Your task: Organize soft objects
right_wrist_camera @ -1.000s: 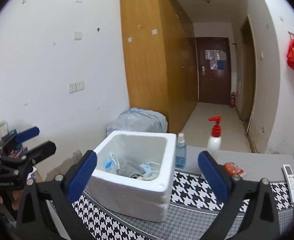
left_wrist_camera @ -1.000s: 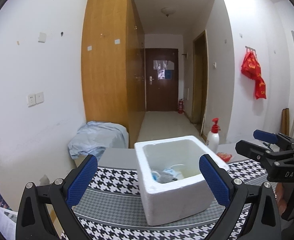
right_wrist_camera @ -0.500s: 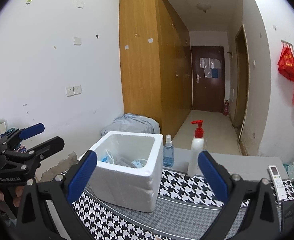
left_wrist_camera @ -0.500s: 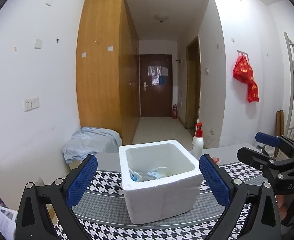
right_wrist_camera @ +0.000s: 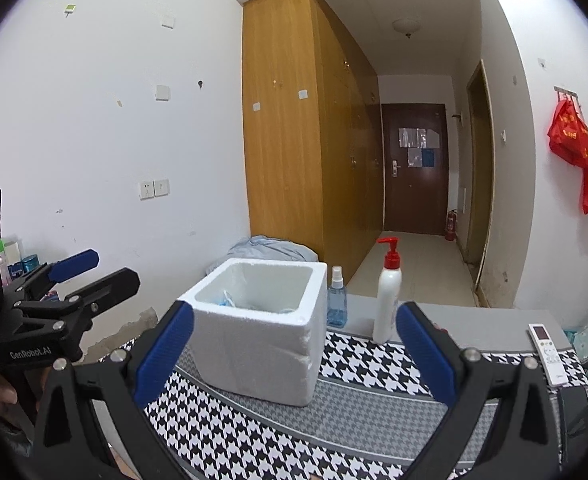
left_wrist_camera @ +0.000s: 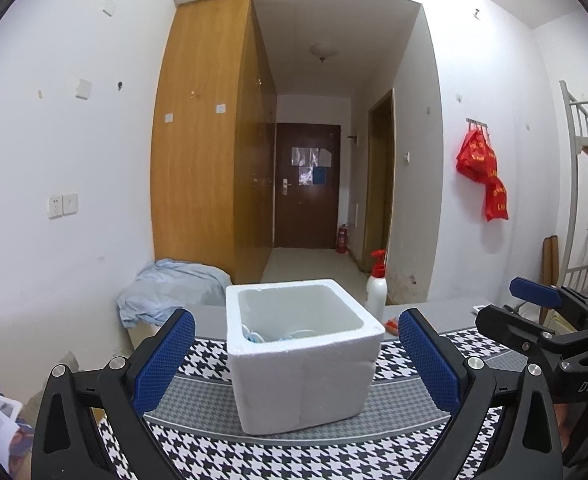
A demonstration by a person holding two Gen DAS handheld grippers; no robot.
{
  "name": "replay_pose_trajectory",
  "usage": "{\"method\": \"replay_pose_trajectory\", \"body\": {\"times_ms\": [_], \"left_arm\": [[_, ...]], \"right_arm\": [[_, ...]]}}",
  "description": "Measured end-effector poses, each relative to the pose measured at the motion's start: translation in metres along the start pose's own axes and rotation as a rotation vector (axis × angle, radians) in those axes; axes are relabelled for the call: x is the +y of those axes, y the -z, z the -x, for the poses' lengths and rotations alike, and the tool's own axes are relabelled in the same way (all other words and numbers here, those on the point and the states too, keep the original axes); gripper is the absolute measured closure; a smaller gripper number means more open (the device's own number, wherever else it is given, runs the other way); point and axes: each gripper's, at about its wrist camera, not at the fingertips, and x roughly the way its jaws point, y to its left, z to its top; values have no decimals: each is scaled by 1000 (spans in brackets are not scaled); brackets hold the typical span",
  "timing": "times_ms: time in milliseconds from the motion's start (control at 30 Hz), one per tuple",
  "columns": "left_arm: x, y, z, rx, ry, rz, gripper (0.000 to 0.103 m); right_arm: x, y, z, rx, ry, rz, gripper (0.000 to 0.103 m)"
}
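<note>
Left gripper (left_wrist_camera: 296, 354): spread wide, blue pads far apart, nothing between them, held above the near edge of the table and aimed at the foam box (left_wrist_camera: 300, 376). Right gripper (right_wrist_camera: 294, 354): likewise spread wide and empty, pointing at the same box from a little further right. Each visible in the other's view, off to the side and clear of the box: the right one at the far right of the left view (left_wrist_camera: 542, 320), the left one at the far left of the right view (right_wrist_camera: 76, 276), both parted there too.

White foam box standing upright and open-topped on a black-and-white houndstooth cloth (right_wrist_camera: 358, 408), with no lid on it. Inside, low against the near-left wall, a few soft items (left_wrist_camera: 254, 336), pale blue and white, mostly hidden by the rim; exact kind hard to tell.

Just beyond the box, a small blue spray bottle (right_wrist_camera: 337, 304), and beside that a white pump bottle with a red top (right_wrist_camera: 388, 300), both upright on the grey table edge. Further right, a white remote (right_wrist_camera: 548, 352) lying flat on the cloth.

Behind the table, a crumpled pale blue sheet (left_wrist_camera: 166, 294) heaped against the wall beside a tall wooden wardrobe (left_wrist_camera: 210, 140). Red bags (left_wrist_camera: 484, 172) hanging on the right wall.
</note>
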Motion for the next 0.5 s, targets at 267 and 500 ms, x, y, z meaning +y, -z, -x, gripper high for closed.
{"method": "replay_pose_trajectory", "body": {"times_ms": [267,500], "left_arm": [[3,15,18,-61,-45,-8,1],[6,26,22,-50,-67,-3,1]], "right_arm": [[8,22,5,19,32,24,1],[6,36,13,14,43,6,1]]}}
